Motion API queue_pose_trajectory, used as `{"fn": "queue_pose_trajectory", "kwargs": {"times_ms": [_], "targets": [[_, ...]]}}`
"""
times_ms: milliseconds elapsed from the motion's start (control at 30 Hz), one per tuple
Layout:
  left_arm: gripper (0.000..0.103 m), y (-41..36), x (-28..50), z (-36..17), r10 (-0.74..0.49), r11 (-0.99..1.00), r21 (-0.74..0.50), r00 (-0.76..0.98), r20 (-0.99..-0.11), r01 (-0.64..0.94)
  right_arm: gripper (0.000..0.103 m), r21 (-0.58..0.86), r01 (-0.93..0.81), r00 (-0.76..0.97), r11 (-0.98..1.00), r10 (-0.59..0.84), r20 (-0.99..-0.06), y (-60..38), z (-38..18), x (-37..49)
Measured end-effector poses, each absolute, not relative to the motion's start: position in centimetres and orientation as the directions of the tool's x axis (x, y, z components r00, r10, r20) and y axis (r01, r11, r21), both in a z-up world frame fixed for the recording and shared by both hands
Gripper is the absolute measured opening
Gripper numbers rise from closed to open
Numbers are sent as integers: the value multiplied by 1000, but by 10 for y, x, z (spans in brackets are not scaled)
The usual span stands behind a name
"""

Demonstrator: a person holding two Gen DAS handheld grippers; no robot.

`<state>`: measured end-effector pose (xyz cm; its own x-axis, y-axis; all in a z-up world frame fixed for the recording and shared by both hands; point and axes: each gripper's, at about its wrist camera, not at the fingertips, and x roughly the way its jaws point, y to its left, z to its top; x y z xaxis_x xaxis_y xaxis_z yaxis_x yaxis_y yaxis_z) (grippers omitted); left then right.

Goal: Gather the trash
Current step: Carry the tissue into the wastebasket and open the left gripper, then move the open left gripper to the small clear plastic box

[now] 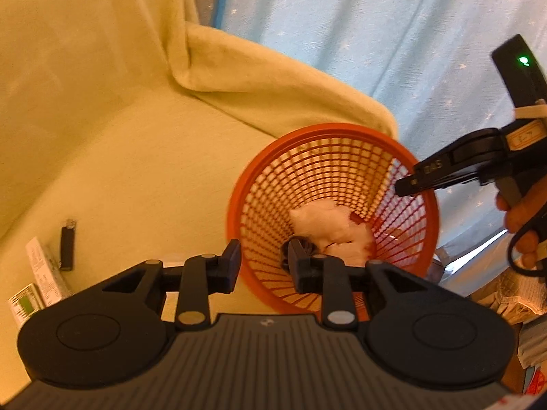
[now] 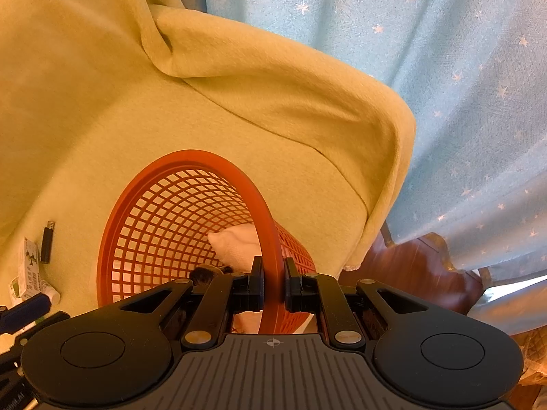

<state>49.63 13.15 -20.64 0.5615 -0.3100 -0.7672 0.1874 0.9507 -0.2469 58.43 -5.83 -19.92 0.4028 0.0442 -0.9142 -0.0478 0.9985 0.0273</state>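
Note:
An orange mesh basket [image 1: 342, 130] rests on the yellow blanket with its mouth tipped toward me. Inside lie crumpled white tissue [image 1: 328, 225] and a small dark scrap [image 1: 307, 244]. My left gripper [image 1: 265, 263] is open at the basket's near rim, one finger outside and one over the inside, with nothing held. In the right wrist view my right gripper [image 2: 273, 283] is shut on the basket's rim [image 2: 271, 239], with the tissue [image 2: 239, 246] just beyond it. The left wrist view shows the right gripper [image 1: 407, 186] from the side at the basket's right rim, held by a hand [image 1: 519, 218].
A black lighter [image 1: 67, 244] and printed cartons [image 1: 41, 273] lie on the blanket [image 1: 119, 136] to the left of the basket. A blue curtain with stars [image 2: 461, 85] hangs behind. Beyond the blanket's right edge there is dark wood [image 2: 410, 273].

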Motion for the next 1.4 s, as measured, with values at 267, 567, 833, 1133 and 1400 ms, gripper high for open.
{"fn": "queue_pose_trajectory", "kwargs": {"times_ms": [267,567,833,1133,1400], "targets": [[24,159,500,-229,-206,978,-180,527,-825,101,7,29,-40,395,999,42,-918,-62,-202,584],[24,169,509,-275,-135,989,-90,464,-875,120,7,27,11,375,1000,21,-927,-72,-204,583],[24,172,514,-294,-141,986,-86,431,-891,145,7,96,128,371,987,42,-928,-87,-200,583],[24,173,524,-311,-148,982,-81,437,-887,168,7,91,122,439,988,28,-898,-75,-185,600],[38,165,538,-325,-146,984,-87,428,-892,155,7,12,58,478,998,-17,-878,-54,-189,614]]}}
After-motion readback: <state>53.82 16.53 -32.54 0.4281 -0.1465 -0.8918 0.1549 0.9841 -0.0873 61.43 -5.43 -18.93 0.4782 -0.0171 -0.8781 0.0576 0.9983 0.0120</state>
